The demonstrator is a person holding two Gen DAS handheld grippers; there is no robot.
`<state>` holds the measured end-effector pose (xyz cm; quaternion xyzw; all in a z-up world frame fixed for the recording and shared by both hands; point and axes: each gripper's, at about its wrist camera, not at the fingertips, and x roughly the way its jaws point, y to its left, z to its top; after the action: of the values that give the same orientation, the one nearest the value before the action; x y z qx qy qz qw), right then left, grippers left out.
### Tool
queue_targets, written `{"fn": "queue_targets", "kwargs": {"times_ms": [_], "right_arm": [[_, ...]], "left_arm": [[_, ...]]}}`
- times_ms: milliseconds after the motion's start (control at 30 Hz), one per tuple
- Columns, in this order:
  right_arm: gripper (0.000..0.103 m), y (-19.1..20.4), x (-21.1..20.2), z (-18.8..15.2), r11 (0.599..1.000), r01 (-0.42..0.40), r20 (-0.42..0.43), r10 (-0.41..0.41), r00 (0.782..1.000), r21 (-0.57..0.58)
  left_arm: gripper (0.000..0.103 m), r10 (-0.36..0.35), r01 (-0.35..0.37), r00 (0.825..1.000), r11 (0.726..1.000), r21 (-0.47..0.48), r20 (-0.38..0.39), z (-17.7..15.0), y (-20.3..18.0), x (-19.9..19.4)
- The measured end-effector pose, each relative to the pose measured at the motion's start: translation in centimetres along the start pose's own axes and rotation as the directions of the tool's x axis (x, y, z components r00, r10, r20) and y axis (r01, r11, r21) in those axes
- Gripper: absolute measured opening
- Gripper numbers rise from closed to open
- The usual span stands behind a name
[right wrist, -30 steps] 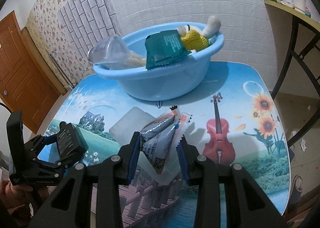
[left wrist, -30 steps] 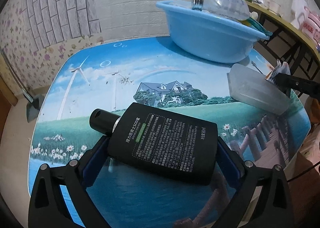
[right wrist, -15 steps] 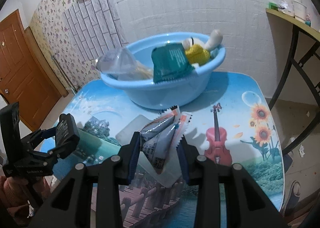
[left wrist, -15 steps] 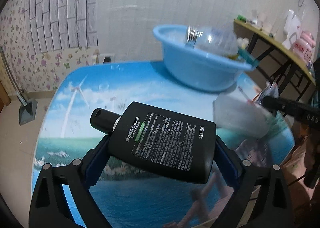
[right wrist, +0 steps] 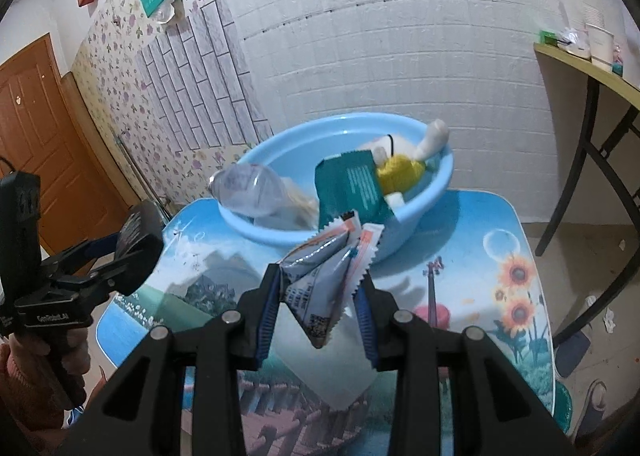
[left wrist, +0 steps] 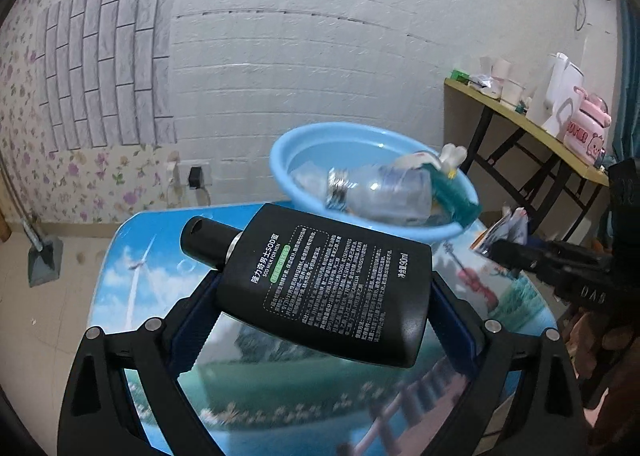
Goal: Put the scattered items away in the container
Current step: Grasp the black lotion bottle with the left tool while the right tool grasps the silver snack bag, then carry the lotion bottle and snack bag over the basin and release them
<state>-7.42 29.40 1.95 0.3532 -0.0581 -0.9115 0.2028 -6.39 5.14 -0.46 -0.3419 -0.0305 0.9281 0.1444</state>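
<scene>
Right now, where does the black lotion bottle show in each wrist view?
Left wrist: black lotion bottle fills the centre, clamped flat between the left tongs.
Right wrist: far left edge, seen end-on in those tongs.
Shared landmark: the blue basin against the white brick wall.

The basin [right wrist: 436,192] stands on the far part of the table [right wrist: 500,232], near the wall. In it, the plastic bottle [right wrist: 256,192] lies at the left, the packet [right wrist: 352,188] leans in the middle, and the toy [right wrist: 404,168] is behind it at the right. A side table [right wrist: 588,68] stands to the right.
</scene>
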Motion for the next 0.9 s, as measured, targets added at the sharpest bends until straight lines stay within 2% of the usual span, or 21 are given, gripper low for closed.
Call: {"fn": "queue_targets", "kwargs": {"times_ms": [333,900], "right_arm": [[0.035,-0.3,1.3,1.2,1.0,-0.03,0.013,0.03,0.999,0.006],[0.035,-2.2,4.7,3.9,0.998,-0.055,0.031,0.054,0.998,0.024]], "left_arm": [[0.096,-0.031,0.031,0.999,0.998,0.047,0.017,3.1,-2.0,3.0],[0.096,-0.036,0.034,0.999,0.996,0.086,0.016,6.4,-3.1,7.9]]}}
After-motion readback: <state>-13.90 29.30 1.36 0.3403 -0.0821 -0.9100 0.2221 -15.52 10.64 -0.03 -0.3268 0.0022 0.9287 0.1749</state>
